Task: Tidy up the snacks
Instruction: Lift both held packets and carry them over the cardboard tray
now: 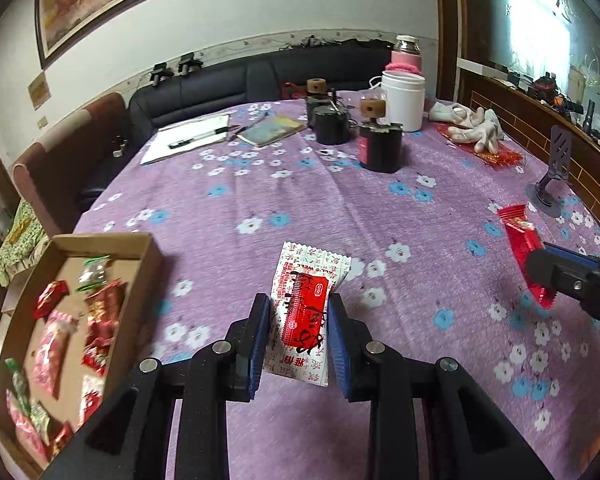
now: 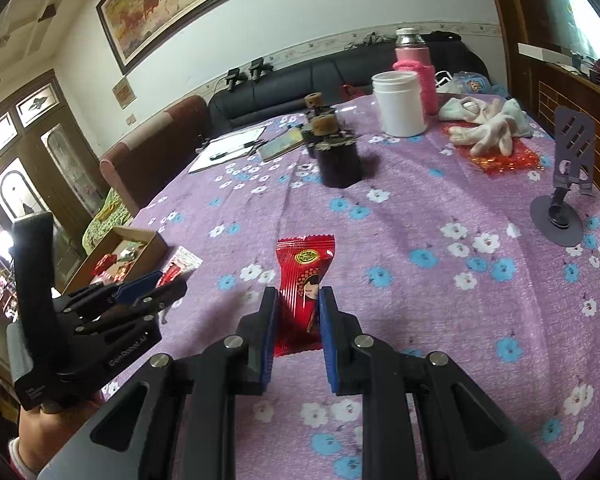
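My left gripper [image 1: 299, 304] is shut on a white snack packet with a red label [image 1: 306, 310], held above the purple flowered tablecloth [image 1: 260, 184]. A cardboard box [image 1: 140, 258] with several red, pink and green snack packs lies at the lower left of that view. My right gripper [image 2: 299, 298] is shut on a red candy wrapper with a cartoon face [image 2: 303, 284]. In the right wrist view the left gripper [image 2: 156, 284] shows at the left with its white packet [image 2: 182, 264], next to the box [image 2: 156, 246]. In the left wrist view the right gripper [image 1: 540, 268] appears at the right edge with the red wrapper [image 1: 522, 236].
Dark tea canisters with cork knobs [image 1: 380, 144], a white jar [image 1: 403, 100] and a pink flask [image 1: 406, 54] stand at the far side. A notepad with a pen [image 1: 188, 140], white gloves on a red bag [image 1: 476, 128] and a grey phone stand [image 2: 564, 184] also occupy the table.
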Tool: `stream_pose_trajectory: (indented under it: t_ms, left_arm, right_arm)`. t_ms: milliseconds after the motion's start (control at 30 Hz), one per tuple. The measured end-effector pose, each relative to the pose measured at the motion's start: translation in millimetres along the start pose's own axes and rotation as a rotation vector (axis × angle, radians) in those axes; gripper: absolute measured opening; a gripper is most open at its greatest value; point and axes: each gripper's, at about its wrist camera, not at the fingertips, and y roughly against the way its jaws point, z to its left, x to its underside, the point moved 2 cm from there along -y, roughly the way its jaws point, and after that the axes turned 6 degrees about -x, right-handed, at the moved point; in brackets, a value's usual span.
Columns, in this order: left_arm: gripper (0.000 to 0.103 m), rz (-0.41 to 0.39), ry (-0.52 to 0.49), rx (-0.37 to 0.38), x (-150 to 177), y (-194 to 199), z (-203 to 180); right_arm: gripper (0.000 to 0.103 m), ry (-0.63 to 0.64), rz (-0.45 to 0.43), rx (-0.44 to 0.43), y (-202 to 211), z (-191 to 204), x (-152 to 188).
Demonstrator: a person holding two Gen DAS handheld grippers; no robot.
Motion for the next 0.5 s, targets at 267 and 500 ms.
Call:
stream_pose_trajectory:
  t_ms: [267,500]
  left_arm:
    - [0.030,-0.018,0.052,-0.042,11,21,38]
    - [0.030,-0.032,0.113,-0.080,18,34,80]
  right_arm:
    - [0.019,0.047,0.028,-0.040,-12,35,5]
    - [0.019,0.098,0.051,-0.082,-27,71,3]
